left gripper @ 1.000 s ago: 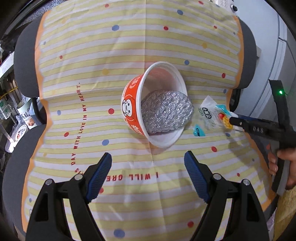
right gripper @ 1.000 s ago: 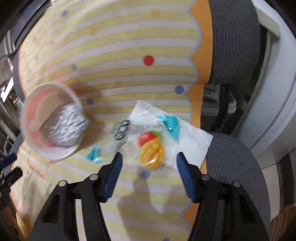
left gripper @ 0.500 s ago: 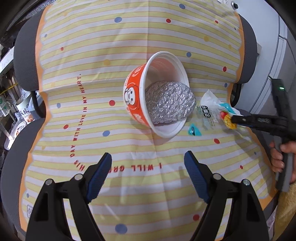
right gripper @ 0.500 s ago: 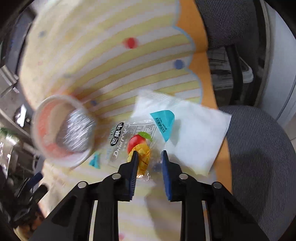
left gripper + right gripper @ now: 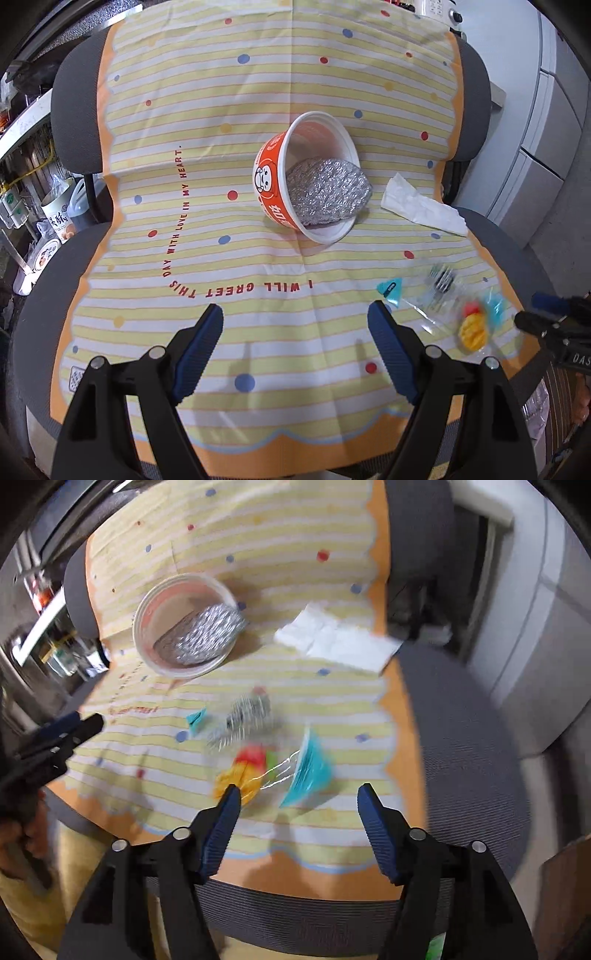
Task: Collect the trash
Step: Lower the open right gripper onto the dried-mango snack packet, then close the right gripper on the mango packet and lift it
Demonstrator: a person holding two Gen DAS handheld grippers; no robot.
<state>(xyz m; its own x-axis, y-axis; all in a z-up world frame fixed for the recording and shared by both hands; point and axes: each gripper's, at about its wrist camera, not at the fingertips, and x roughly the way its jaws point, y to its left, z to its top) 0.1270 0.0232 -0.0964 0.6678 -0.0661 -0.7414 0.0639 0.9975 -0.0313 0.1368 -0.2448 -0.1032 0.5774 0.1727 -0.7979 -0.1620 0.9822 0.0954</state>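
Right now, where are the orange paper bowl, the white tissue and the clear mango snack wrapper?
orange paper bowl [image 5: 271, 181]: left wrist view, printed outer wall.
white tissue [image 5: 421, 210]: left wrist view, middle of sheet.
clear mango snack wrapper [image 5: 258, 753]: right wrist view, blurred fruit print.

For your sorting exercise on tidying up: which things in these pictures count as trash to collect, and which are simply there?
Trash to collect:
orange cup with foil lid inside
clear snack wrapper
white napkin
teal scrap

Simply there:
striped cloth
grey chairs
tins on the floor
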